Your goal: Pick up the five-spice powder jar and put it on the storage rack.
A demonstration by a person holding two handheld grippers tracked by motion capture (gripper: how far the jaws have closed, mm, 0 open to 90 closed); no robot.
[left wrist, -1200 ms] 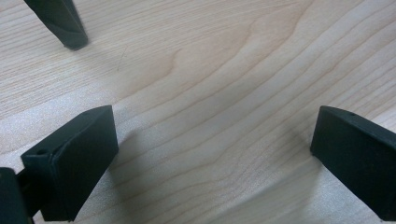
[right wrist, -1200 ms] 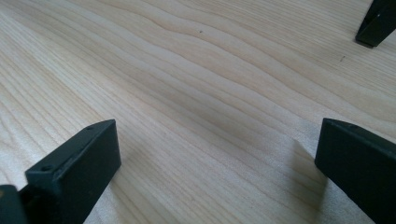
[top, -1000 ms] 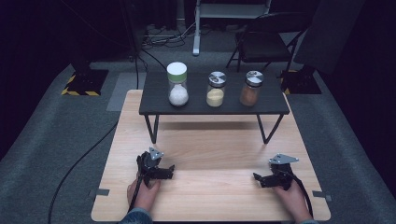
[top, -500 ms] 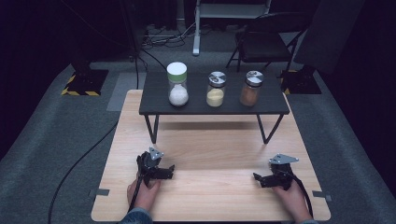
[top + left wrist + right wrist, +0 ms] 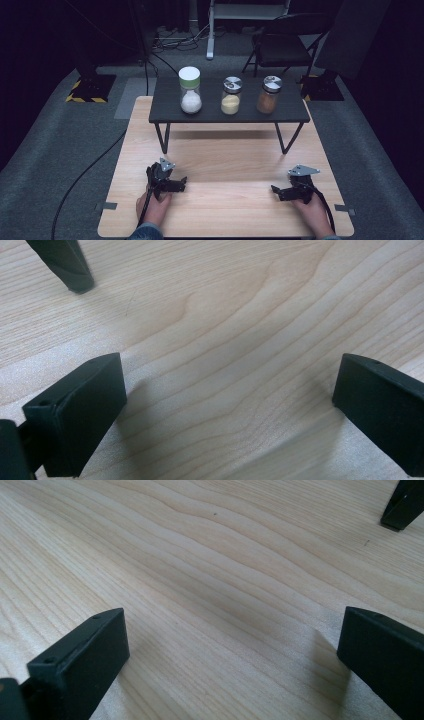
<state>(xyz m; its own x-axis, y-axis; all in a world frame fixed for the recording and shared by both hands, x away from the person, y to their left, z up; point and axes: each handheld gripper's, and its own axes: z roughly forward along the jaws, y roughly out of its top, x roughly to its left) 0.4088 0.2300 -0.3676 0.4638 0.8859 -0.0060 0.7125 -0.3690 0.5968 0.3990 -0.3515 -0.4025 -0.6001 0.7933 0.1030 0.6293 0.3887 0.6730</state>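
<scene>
1. The left hand point(image 5: 154, 207) comes in from the near edge of the wooden worktop point(image 5: 225, 165), lying low on the wood with its sleeve just showing at the bottom of the high view.
2. That hand holds the left claw point(image 5: 181, 186), which points toward the middle of the worktop, its grey three-cornered plate on top and its cable trailing off the near edge. In the left gripper view the left claw point(image 5: 225, 405) is spread wide, its two black jaws far apart with bare wood between them and nothing held; a black shelf leg point(image 5: 62, 262) stands ahead at upper left.
3. On the far half of the worktop stands a low black shelf point(image 5: 227, 112) on thin legs. On it sit three jars in a row: a tall jar with a green lid point(image 5: 190, 90) holding white grains, a jar of yellow powder point(image 5: 231, 96), and a jar of brown powder point(image 5: 269, 95), each apart from its neighbour.
4. The right hand point(image 5: 314, 212) rests near the right near corner, also low on the wood.
5. The right claw point(image 5: 275, 190) points left toward the middle, well apart from the left one. In the right gripper view the right claw point(image 5: 230, 650) is likewise spread wide and empty, bare wood between the jaws.
</scene>
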